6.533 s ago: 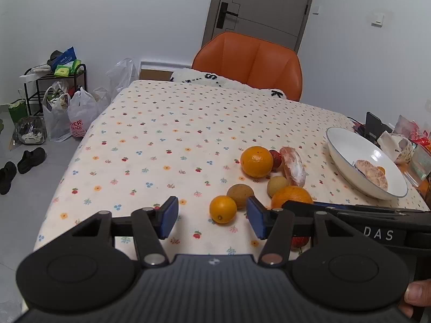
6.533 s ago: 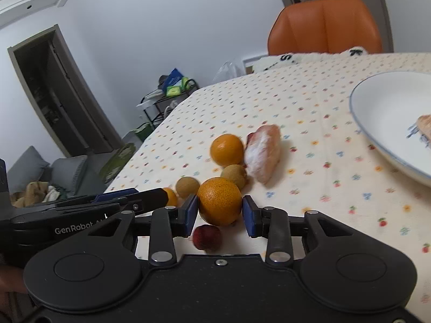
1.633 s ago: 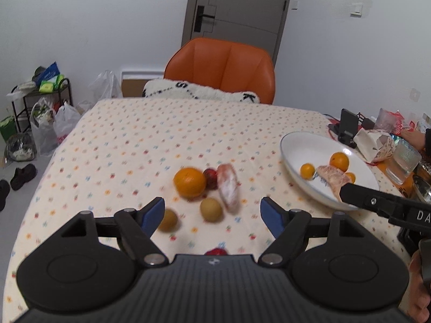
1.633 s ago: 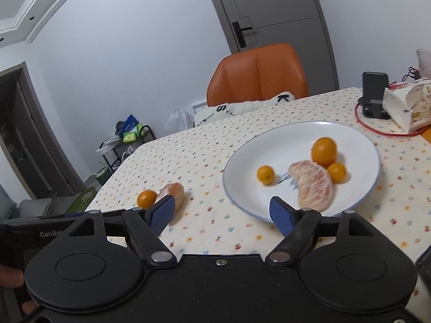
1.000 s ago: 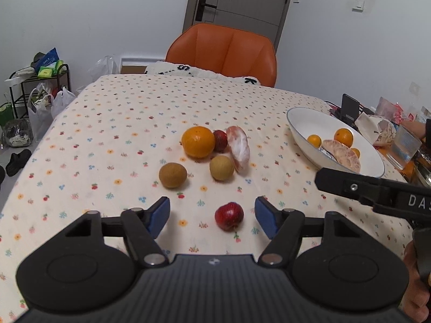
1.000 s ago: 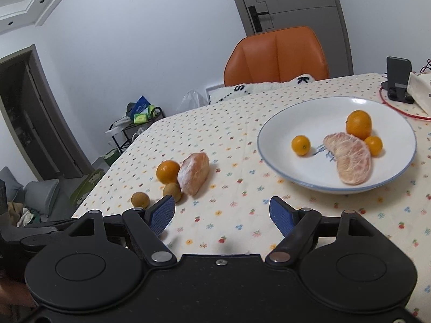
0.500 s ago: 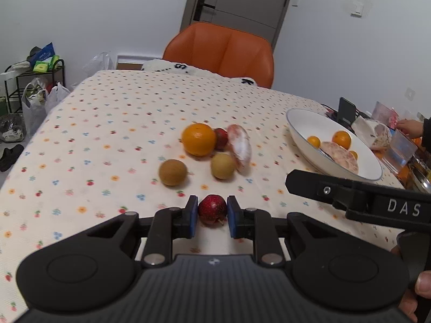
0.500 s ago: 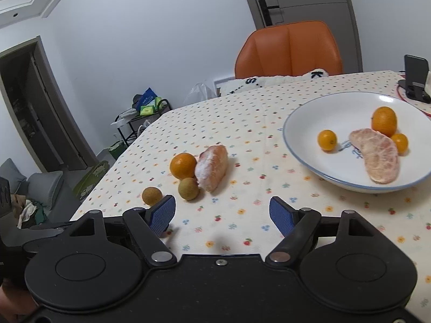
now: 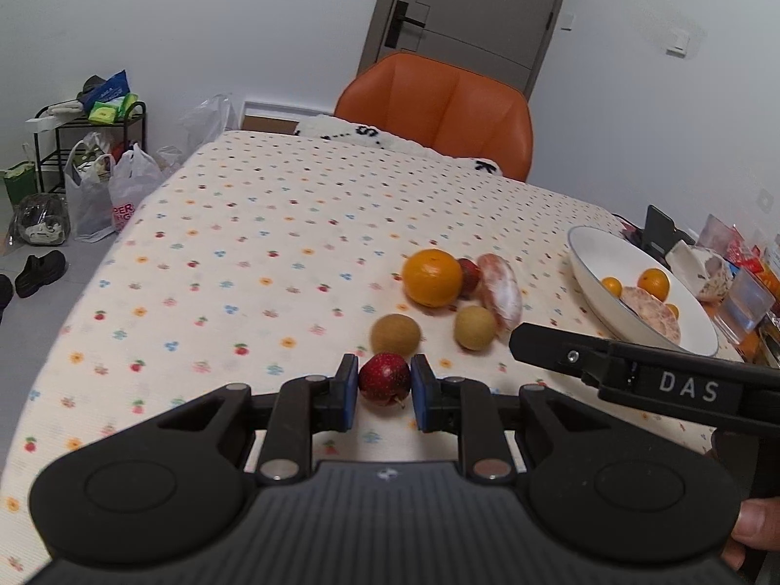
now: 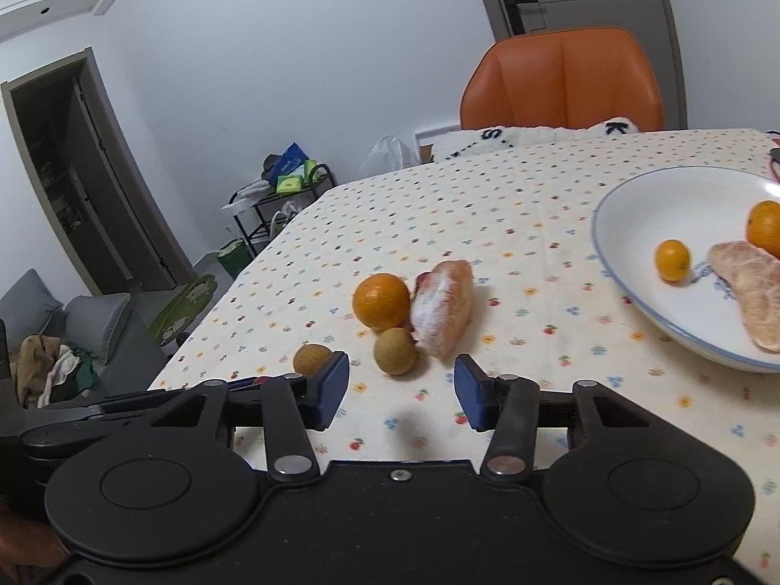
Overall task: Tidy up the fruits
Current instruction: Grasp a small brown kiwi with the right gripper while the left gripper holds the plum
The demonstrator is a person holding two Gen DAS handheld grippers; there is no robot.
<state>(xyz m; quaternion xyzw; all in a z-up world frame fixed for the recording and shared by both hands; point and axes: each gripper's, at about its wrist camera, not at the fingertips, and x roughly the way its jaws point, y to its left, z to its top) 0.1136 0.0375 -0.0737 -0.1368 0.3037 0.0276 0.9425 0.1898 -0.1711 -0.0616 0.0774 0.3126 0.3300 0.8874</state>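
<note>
My left gripper [image 9: 384, 385] is shut on a small red fruit [image 9: 384, 379] just above the dotted tablecloth. Beyond it lie two brown round fruits [image 9: 395, 334] [image 9: 475, 327], a large orange [image 9: 432, 277], another red fruit [image 9: 469, 274] and a peeled pomelo piece [image 9: 500, 288]. The white bowl [image 9: 592, 263] at right holds small oranges [image 9: 654, 282] and a peeled pomelo piece [image 9: 651, 314]. My right gripper [image 10: 399, 386] is open and empty, hovering near the brown fruit [image 10: 396, 351], the orange [image 10: 381, 301] and the pomelo piece [image 10: 442, 314]; the bowl [image 10: 633, 209] lies to its right.
An orange chair [image 9: 438, 109] stands at the table's far end. A phone stand [image 9: 658, 231], packets and a cup [image 9: 746, 300] crowd the right edge behind the bowl. Left of the table on the floor are a rack [image 9: 73, 146], plastic bags [image 9: 112, 195] and shoes [image 9: 39, 273].
My left gripper has lifted slightly and swung left with the red fruit still held. The right gripper has moved left toward the loose fruit, and its open fingers stand narrower than before.
</note>
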